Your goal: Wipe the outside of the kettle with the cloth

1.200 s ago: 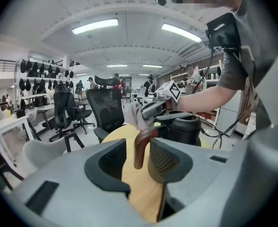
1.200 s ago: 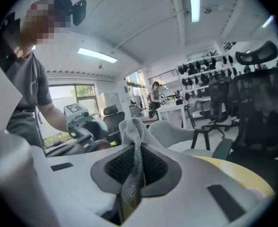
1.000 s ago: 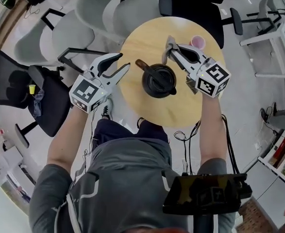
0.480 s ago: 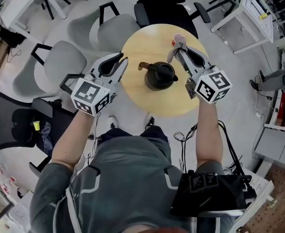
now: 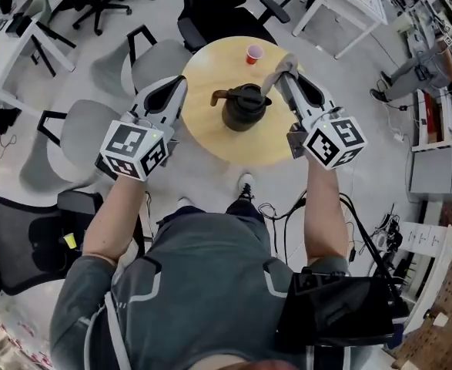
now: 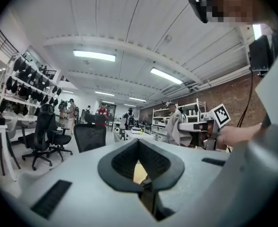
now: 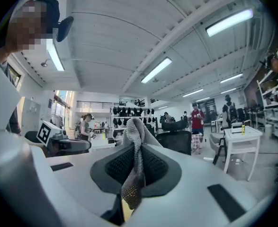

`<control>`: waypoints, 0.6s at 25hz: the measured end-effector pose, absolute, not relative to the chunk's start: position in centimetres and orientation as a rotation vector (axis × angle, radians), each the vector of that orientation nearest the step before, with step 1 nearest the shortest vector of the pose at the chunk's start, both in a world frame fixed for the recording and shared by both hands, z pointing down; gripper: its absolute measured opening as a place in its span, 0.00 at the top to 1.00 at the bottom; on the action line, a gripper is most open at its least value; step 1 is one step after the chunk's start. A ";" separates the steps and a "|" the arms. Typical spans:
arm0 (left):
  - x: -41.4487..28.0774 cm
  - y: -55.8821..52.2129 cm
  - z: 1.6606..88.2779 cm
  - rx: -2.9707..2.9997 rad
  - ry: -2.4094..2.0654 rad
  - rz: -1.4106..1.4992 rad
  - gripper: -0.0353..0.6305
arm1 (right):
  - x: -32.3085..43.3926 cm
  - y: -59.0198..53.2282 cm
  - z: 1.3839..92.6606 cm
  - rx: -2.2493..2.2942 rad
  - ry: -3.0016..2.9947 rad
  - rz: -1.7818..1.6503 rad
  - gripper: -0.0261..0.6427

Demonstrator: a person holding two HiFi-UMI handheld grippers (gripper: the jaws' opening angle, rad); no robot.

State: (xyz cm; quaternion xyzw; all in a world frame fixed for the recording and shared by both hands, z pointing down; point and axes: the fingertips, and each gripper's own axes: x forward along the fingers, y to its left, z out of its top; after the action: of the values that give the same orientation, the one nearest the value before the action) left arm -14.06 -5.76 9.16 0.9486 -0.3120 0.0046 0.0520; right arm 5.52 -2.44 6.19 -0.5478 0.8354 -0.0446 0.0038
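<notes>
My right gripper (image 5: 285, 75) is clamped on the grey knitted cloth (image 5: 276, 71), which hangs limp from its jaws. The kettle (image 5: 243, 108) sits on the round wooden table (image 5: 210, 141) just left of it and lower, nearer this hand than my left gripper (image 5: 181, 85), whose jaws are closed on nothing. The kettle is squat, round and glossy black with a brown handle pointing left, so I judge the cloth must drop leftward onto its right flank.

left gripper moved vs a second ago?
Yes. The left gripper has lifted toward the head camera: it looks bigger against the round table, tips at its left rim. Its jaws, apart before, are shut and empty.
</notes>
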 end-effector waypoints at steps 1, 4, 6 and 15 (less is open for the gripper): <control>-14.0 -5.7 8.7 2.882 -0.944 0.009 0.93 | 5.8 -1.7 5.7 -1.749 2.587 -0.133 0.89; -13.3 -5.2 7.2 2.879 -0.909 -0.017 0.93 | 6.6 0.4 4.6 -1.816 2.536 -0.116 0.89; -12.7 -4.8 6.4 2.883 -0.878 -0.026 0.93 | 6.8 1.4 3.9 -1.848 2.520 -0.093 0.89; -9.8 -3.3 3.4 2.922 -0.959 -0.026 0.93 | 9.4 4.4 1.7 -1.906 2.478 -0.017 0.89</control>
State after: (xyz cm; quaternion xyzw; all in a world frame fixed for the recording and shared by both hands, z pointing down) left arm -9.85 -3.33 3.41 0.9496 -0.3117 -0.0085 0.0329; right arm 9.38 4.42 1.75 -0.6098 0.7925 -0.0053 0.0076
